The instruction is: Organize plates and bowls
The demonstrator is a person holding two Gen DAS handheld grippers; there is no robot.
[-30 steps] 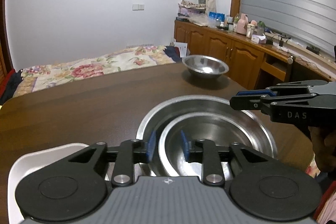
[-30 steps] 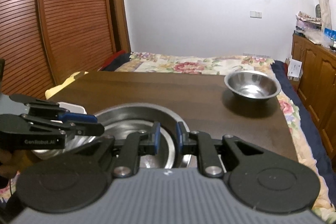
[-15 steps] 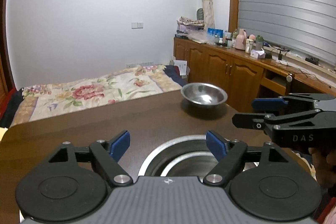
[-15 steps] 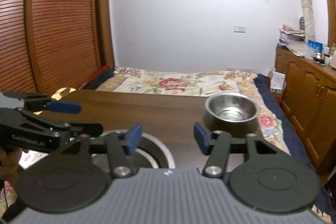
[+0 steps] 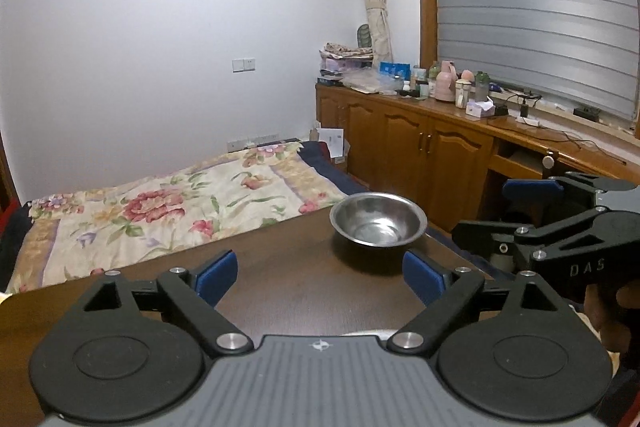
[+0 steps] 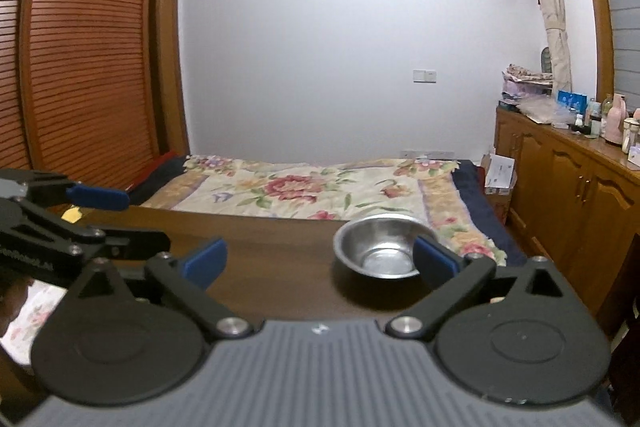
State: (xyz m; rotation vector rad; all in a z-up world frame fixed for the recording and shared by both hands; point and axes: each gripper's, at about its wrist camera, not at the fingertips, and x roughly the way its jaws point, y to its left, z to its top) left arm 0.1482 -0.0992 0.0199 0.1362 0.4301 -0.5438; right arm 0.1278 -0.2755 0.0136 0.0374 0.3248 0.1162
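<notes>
A lone steel bowl [image 5: 378, 223] [image 6: 376, 247] stands upright near the far right corner of the dark wooden table [image 5: 280, 267] [image 6: 272, 247]. My left gripper [image 5: 320, 277] hovers over the table short of the bowl, jaws opening wide, with nothing between the blue pads. My right gripper [image 6: 320, 262] does the same, and its right pad [image 6: 436, 261] overlaps the bowl only in the picture. Each gripper shows side-on in the other's view: the right one [image 5: 492, 211], the left one [image 6: 128, 218]. A pale rim sliver [image 5: 368, 331] peeks from under the left gripper's body.
Beyond the table's far edge lies a bed with a floral cover [image 5: 180, 203] [image 6: 300, 187]. Wooden cabinets [image 5: 420, 147] topped with bottles and boxes run along the right wall. Louvred wardrobe doors [image 6: 80, 47] fill the left side.
Both grippers let go of the nested steel bowls' rims, spread wide and lifted. The nested bowls and the white tray slid out of view below.
</notes>
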